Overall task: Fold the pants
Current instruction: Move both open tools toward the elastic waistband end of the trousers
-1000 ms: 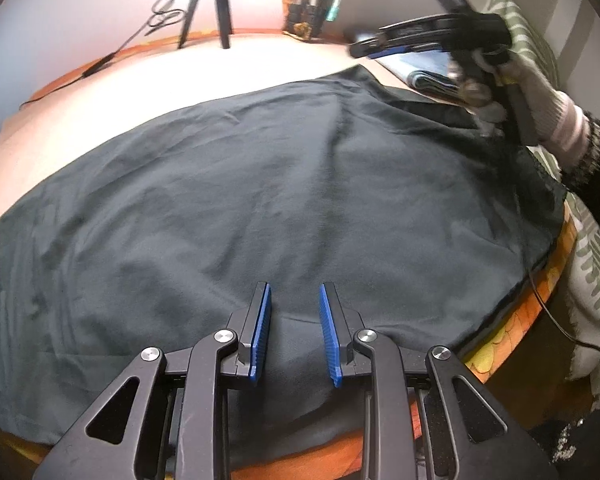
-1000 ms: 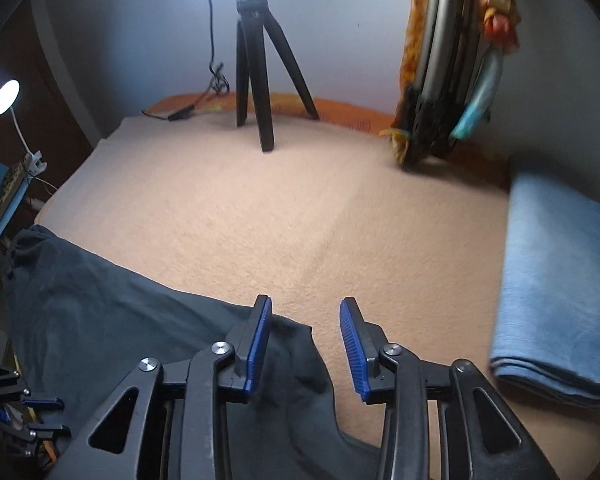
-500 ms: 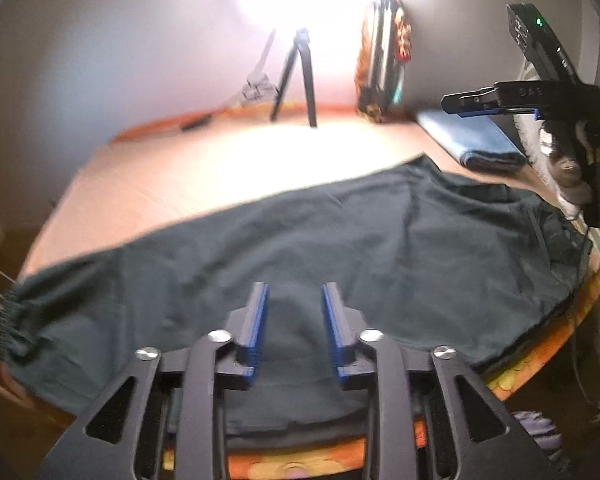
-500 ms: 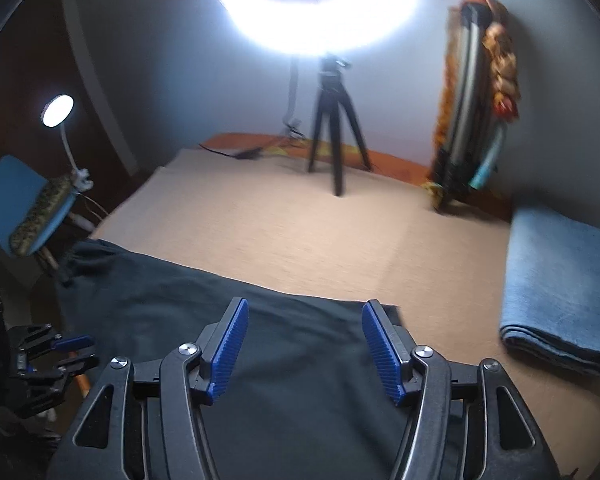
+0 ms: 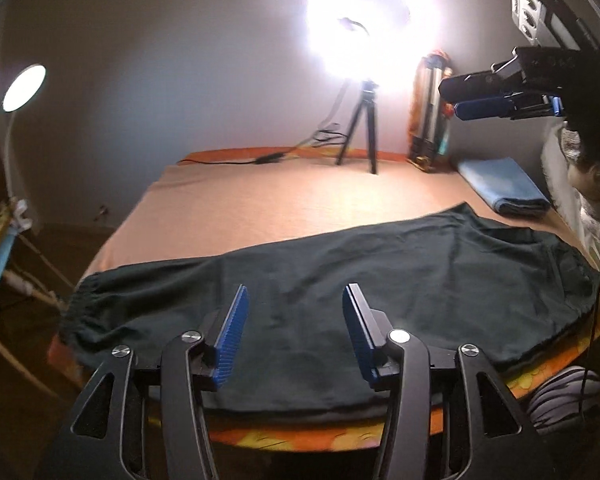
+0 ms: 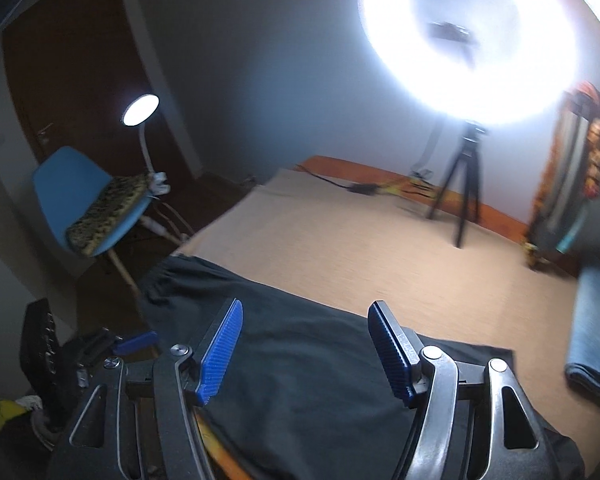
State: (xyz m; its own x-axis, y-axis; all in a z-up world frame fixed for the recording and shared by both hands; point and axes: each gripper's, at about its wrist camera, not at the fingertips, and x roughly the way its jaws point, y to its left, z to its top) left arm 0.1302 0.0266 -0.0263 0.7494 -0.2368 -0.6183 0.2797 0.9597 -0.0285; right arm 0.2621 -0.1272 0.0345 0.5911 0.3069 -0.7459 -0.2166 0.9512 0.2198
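Dark pants (image 5: 380, 280) lie flat along the near edge of the beige bed (image 5: 280, 200), with the elastic cuff (image 5: 84, 300) at the left end. My left gripper (image 5: 296, 300) hovers above their near edge, its jaws opening with nothing between them. In the right wrist view the pants (image 6: 300, 360) spread out below my right gripper (image 6: 306, 312), whose jaws are also opening and hold nothing. The right gripper (image 5: 480, 98) shows high at the right of the left wrist view, held by a gloved hand (image 5: 592, 168). The left gripper (image 6: 132, 342) appears low on the left.
A folded blue cloth (image 5: 504, 188) lies at the bed's far right. A ring light on a tripod (image 5: 364, 132) and a rolled mat (image 5: 430, 120) stand by the back wall. Beside the bed's left side are a blue chair (image 6: 72, 184) and a desk lamp (image 6: 140, 110).
Both grippers have lifted up and back off the pants, and their jaws have widened. The whole garment and the back wall have come into view.
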